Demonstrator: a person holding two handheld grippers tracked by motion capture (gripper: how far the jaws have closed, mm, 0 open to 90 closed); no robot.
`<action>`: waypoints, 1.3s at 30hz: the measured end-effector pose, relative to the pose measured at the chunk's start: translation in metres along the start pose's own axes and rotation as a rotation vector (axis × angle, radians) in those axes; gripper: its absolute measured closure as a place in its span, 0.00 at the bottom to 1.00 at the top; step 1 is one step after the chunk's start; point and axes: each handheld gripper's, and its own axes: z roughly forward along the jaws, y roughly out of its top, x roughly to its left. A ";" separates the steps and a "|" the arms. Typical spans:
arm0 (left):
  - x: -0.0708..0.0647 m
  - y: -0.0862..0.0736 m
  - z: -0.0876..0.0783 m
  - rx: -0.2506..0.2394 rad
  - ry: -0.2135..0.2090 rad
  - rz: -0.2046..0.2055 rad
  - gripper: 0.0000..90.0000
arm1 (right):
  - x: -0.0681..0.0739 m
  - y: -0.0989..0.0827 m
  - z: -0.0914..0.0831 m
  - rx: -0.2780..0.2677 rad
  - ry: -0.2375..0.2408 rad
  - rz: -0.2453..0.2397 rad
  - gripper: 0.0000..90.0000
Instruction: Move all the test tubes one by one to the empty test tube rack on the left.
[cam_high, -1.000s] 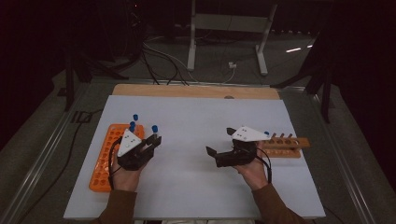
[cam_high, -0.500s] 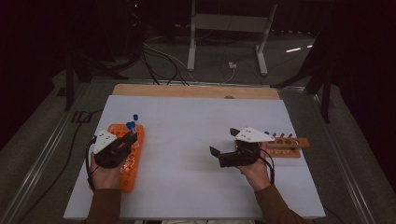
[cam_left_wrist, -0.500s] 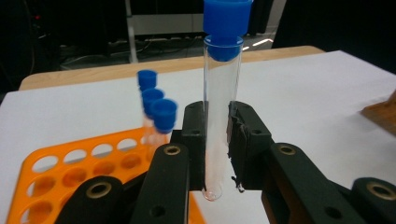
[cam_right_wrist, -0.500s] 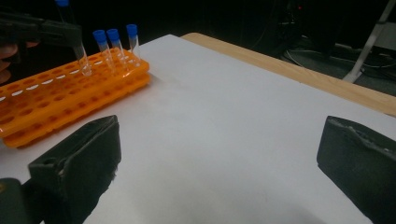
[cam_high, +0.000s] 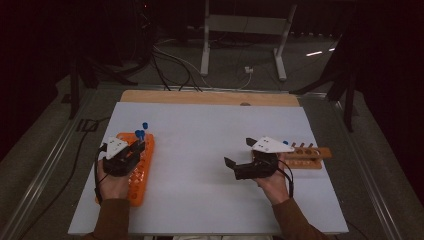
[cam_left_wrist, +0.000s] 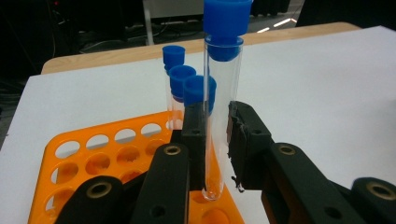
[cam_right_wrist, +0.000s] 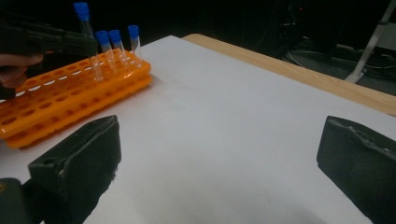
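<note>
My left gripper (cam_left_wrist: 217, 126) is shut on a clear test tube with a blue cap (cam_left_wrist: 219, 107), held upright over the orange rack (cam_left_wrist: 107, 149). The tube's rounded bottom hangs at the rack's top face; whether it sits in a hole I cannot tell. Three more blue-capped tubes (cam_left_wrist: 180, 79) stand in the rack's far end. In the high view the left gripper (cam_high: 137, 147) is over the rack (cam_high: 137, 185) at the table's left. My right gripper (cam_high: 238, 151) rests open at centre right, nothing between its pads (cam_right_wrist: 84, 149).
A wooden tube holder (cam_high: 310, 159) lies just right of the right hand. The white table top (cam_high: 200, 130) stretches between the two hands. In the right gripper view the orange rack (cam_right_wrist: 60, 98) lies far left, with the left gripper (cam_right_wrist: 46, 39) over it.
The left hand has carried its tube leftward and slightly down across the orange rack. The right gripper has stayed where it was, still open.
</note>
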 end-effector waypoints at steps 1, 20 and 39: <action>0.000 0.000 0.001 0.006 0.003 0.000 0.87 | 0.000 0.000 0.000 0.000 0.000 0.000 0.00; -0.006 -0.006 0.015 0.214 0.077 0.008 0.87 | -0.003 -0.002 -0.003 0.002 0.002 -0.004 0.00; -0.001 -0.009 0.016 0.269 0.052 -0.015 0.85 | -0.003 -0.005 -0.004 0.001 0.007 0.004 0.00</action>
